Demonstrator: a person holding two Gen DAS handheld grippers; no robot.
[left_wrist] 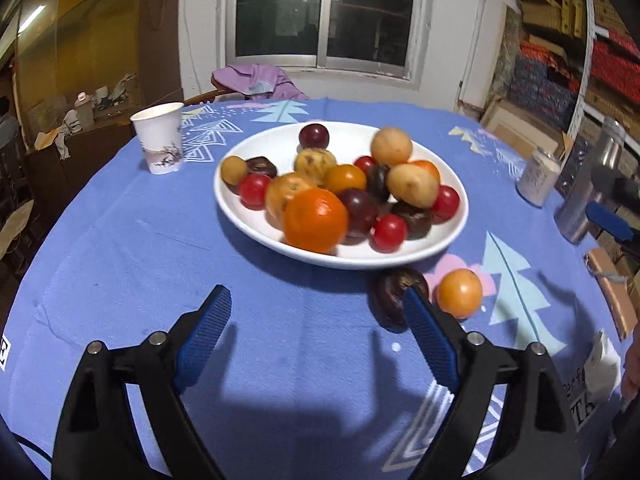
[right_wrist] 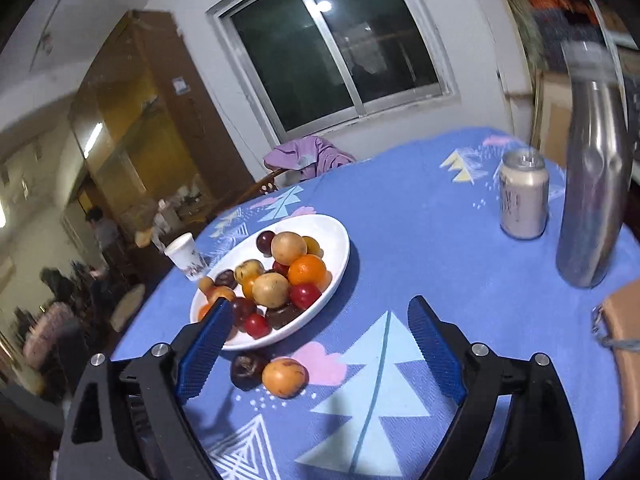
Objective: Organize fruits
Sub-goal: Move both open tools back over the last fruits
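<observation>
A white plate [left_wrist: 256, 224] on the blue tablecloth holds several fruits: an orange [left_wrist: 315, 219], red and dark plums, yellow-brown fruits. Two fruits lie on the cloth in front of the plate: a dark plum [left_wrist: 390, 294] and a small orange-yellow fruit [left_wrist: 459, 293]. My left gripper [left_wrist: 318, 304] is open and empty above the cloth, its right finger just in front of the dark plum. In the right wrist view the plate [right_wrist: 340, 248], the dark plum [right_wrist: 246, 370] and the orange-yellow fruit [right_wrist: 285, 377] show. My right gripper [right_wrist: 320, 320] is open and empty, above the cloth right of them.
A paper cup [left_wrist: 159, 138] stands left of the plate. A drink can [right_wrist: 523, 194] and a steel bottle [right_wrist: 592, 176] stand at the right. A brown object [right_wrist: 624, 320] lies at the right edge. A chair with purple cloth [left_wrist: 256, 80] is behind the table.
</observation>
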